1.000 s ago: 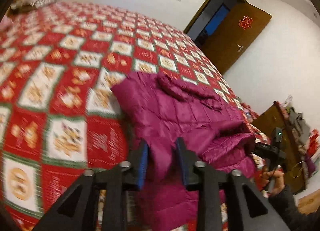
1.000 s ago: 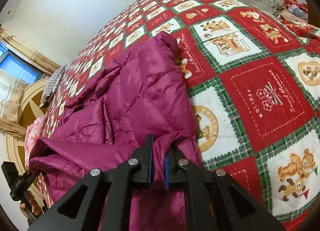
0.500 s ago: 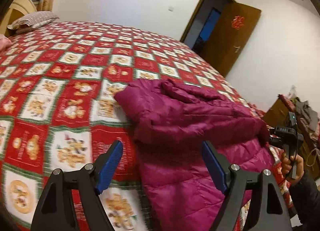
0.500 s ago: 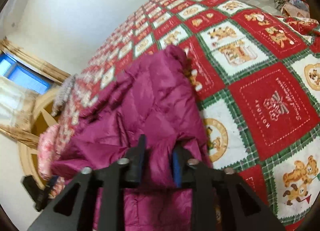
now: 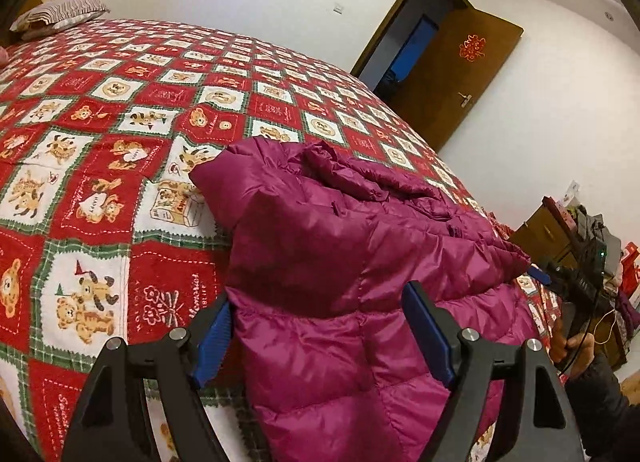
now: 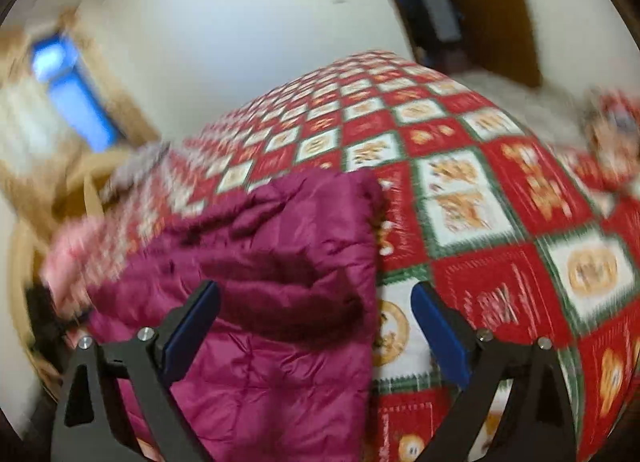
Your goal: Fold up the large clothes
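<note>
A magenta quilted down jacket lies on the bed, its near part folded over onto the rest. My left gripper stands open just above the jacket's near fold, and its blue pads do not press on the fabric. My right gripper has its jaws opening wide. The jacket's right edge lies loose between them in a blurred view. The left wrist view also shows the right gripper at the jacket's far corner, held by a hand.
A red, white and green checked bedspread with bear pictures covers the bed. A striped pillow lies at its head. A brown door stands open beyond. A wooden cabinet with clutter stands at the right.
Both grippers let go of the pinched jacket fabric and opened wide. The lifted part now rests folded on the jacket. The right wrist view has rolled and blurred.
</note>
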`<state>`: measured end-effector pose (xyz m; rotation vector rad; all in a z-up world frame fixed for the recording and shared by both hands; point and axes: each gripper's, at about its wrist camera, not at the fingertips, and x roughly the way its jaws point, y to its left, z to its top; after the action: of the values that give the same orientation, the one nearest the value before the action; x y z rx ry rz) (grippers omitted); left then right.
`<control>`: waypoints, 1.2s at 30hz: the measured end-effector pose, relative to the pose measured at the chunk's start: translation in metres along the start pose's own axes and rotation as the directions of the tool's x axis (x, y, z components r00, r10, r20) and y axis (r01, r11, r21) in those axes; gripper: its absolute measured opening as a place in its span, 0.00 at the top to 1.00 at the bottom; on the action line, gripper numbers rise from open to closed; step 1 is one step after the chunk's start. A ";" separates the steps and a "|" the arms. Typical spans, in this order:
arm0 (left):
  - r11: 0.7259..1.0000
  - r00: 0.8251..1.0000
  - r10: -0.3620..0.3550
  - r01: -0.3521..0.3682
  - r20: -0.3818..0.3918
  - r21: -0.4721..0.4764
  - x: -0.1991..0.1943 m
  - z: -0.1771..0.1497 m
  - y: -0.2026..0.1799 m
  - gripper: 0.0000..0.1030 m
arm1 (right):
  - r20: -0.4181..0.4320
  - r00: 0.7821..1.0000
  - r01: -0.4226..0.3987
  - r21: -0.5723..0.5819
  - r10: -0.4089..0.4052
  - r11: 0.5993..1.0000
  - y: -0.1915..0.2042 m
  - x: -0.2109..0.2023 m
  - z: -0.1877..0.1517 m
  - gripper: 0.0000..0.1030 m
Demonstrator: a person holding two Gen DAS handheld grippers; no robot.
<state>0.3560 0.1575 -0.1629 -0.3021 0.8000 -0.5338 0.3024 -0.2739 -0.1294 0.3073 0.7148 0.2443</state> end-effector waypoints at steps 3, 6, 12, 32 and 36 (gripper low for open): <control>0.999 1.000 0.013 -0.013 -0.009 0.031 0.003 -0.001 -0.006 0.22 | -0.038 0.999 0.033 -0.138 -0.038 0.990 0.019 0.023 -0.003 0.04; 0.998 0.999 0.033 -0.033 -0.008 0.053 0.005 -0.001 -0.009 0.22 | -0.084 0.996 0.009 -0.210 -0.027 0.978 0.030 0.043 -0.005 0.20; 0.995 0.997 0.071 -0.073 0.036 0.065 0.003 -0.003 -0.012 0.46 | -0.133 0.985 0.068 -0.274 -0.108 0.959 0.037 0.059 -0.009 0.80; 0.987 0.957 0.139 -0.155 0.253 0.044 -0.025 0.068 -0.045 0.94 | 0.224 0.958 0.221 -0.180 -0.178 0.959 0.058 -0.005 0.059 0.86; 0.969 0.946 0.240 -0.247 0.216 0.007 0.016 0.100 -0.038 0.94 | 0.216 0.943 0.292 -0.179 -0.252 0.940 0.052 0.036 0.088 0.87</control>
<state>0.4271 0.1225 -0.0892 -0.2205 0.6073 -0.2760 0.3818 -0.2310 -0.0702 0.0269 0.5291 0.0230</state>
